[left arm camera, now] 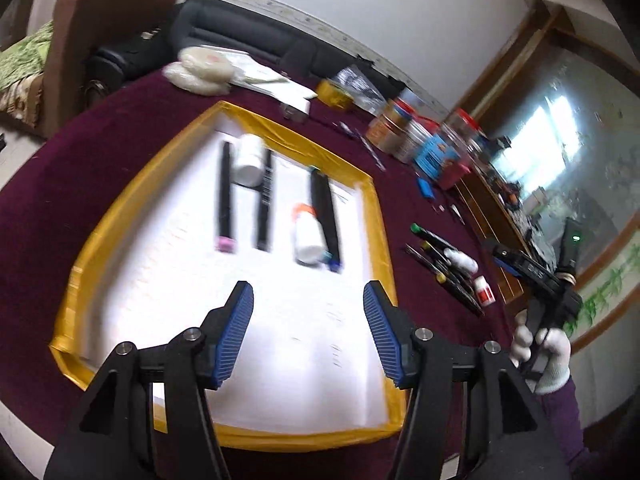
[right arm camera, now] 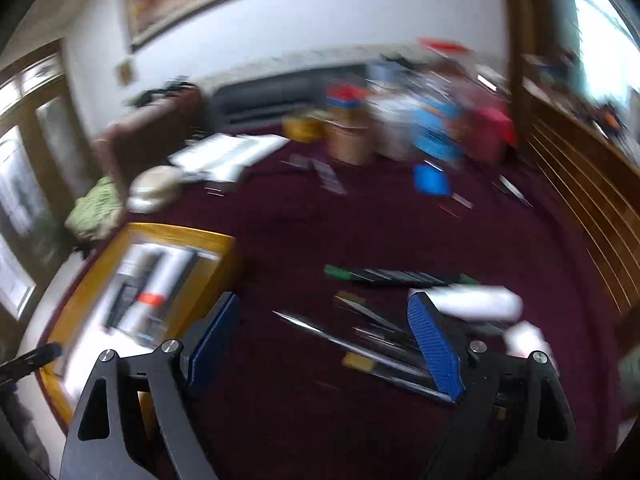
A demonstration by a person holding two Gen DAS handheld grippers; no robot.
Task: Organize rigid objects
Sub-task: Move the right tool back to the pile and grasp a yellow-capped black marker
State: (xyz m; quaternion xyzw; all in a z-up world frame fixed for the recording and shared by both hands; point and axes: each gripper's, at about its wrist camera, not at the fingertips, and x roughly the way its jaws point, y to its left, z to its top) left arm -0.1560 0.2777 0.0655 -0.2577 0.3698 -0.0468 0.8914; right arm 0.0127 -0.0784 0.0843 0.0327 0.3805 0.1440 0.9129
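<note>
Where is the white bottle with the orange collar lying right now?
In the left wrist view, the white bottle with the orange collar lies on the white sheet inside the yellow-taped border, toward its right side, directly left of a long black pen.

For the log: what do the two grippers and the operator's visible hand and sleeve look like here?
Both the left gripper and the right gripper have black angular linkage arms with round silver pivot bolts, and jaws faced with ribbed blue pads. The right hand wears a white knit glove above a dark purple sleeve. No cables are visible.
</note>
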